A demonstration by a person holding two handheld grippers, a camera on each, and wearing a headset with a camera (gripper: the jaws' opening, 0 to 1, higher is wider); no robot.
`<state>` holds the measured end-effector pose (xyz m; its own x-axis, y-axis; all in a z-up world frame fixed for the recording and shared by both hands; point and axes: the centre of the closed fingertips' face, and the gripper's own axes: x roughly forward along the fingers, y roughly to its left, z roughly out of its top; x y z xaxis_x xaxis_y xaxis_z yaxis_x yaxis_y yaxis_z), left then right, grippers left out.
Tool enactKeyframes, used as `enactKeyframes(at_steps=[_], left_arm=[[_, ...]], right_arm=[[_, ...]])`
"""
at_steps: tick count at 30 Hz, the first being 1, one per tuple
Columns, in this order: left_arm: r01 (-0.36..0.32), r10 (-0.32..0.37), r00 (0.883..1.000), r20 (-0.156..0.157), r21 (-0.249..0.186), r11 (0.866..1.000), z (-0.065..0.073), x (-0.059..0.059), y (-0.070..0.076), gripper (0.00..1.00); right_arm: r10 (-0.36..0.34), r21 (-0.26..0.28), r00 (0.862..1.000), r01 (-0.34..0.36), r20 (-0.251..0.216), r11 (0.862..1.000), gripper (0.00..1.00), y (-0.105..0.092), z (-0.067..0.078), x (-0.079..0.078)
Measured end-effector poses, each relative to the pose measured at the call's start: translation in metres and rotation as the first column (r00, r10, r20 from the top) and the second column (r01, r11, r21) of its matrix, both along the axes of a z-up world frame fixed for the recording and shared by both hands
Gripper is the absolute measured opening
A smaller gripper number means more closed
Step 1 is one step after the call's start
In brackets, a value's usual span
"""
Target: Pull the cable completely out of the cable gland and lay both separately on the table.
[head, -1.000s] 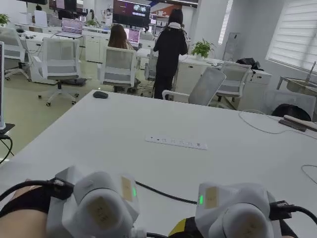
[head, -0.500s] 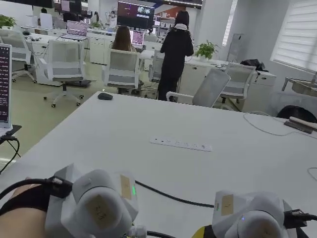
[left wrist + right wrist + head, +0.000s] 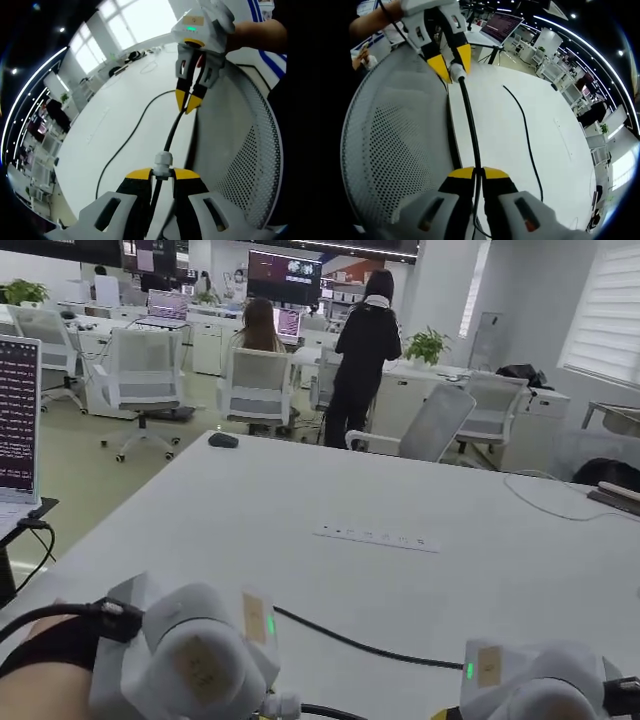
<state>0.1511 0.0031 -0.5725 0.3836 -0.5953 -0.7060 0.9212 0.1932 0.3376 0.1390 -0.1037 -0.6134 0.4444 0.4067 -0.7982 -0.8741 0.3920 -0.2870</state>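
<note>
Left gripper view: the white cable gland is squeezed tight in the jaws of the left gripper. The black cable is pinched by the right gripper, which is pointed back at it, by the worktop edge.

**A:** Can you read any words from there?

**B:** No. I see rows of tiny letters on the near screen at the left, too small to read. The tan sticker on my left gripper has faint marks I can't make out. The wall screen far back is blurry too.
</note>
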Motion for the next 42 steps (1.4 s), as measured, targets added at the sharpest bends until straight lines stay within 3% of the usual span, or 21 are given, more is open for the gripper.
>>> enactKeyframes(at_steps=[4, 6, 9, 15, 21, 25, 33, 42], left_arm=[[0.008, -0.008, 1.0, 0.003, 0.013, 1.0, -0.002, 0.0, -0.003, 0.16], [0.011, -0.011, 1.0, 0.003, 0.016, 1.0, -0.003, -0.001, -0.003, 0.16], [0.018, -0.018, 1.0, 0.002, 0.014, 1.0, -0.003, -0.002, -0.005, 0.16], [0.026, -0.026, 1.0, 0.0, 0.019, 1.0, -0.004, -0.005, -0.007, 0.16], [0.031, -0.031, 1.0, -0.004, 0.022, 0.999, -0.005, -0.007, -0.008, 0.16], [0.034, -0.034, 0.999, -0.007, 0.021, 0.999, -0.006, -0.008, -0.009, 0.16], [0.044, -0.044, 0.999, -0.013, 0.008, 0.999, -0.007, -0.009, -0.015, 0.16], [0.057, -0.057, 0.998, -0.014, 0.013, 0.998, -0.01, -0.009, -0.02, 0.16]], right_arm=[[0.03, -0.006, 0.999, -0.03, 0.014, 1.0, 0.24, 0.015, 0.001, 0.0], [0.042, 0.036, 0.999, -0.043, 0.03, 0.998, 0.23, 0.029, 0.009, 0.001], [0.051, 0.151, 0.998, -0.055, 0.031, 0.987, 0.21, 0.054, 0.023, 0.001], [0.117, 0.214, 0.991, -0.126, 0.058, 0.969, 0.16, 0.083, 0.035, -0.004], [0.145, 0.209, 0.986, -0.159, 0.081, 0.965, 0.12, 0.093, 0.036, -0.004], [0.146, 0.194, 0.984, -0.163, 0.098, 0.967, 0.04, 0.091, 0.037, -0.002], [0.126, 0.199, 0.989, -0.141, 0.083, 0.97, 0.04, 0.085, 0.035, -0.003], [0.128, 0.161, 0.988, -0.14, 0.081, 0.977, 0.03, 0.08, 0.031, -0.003]])
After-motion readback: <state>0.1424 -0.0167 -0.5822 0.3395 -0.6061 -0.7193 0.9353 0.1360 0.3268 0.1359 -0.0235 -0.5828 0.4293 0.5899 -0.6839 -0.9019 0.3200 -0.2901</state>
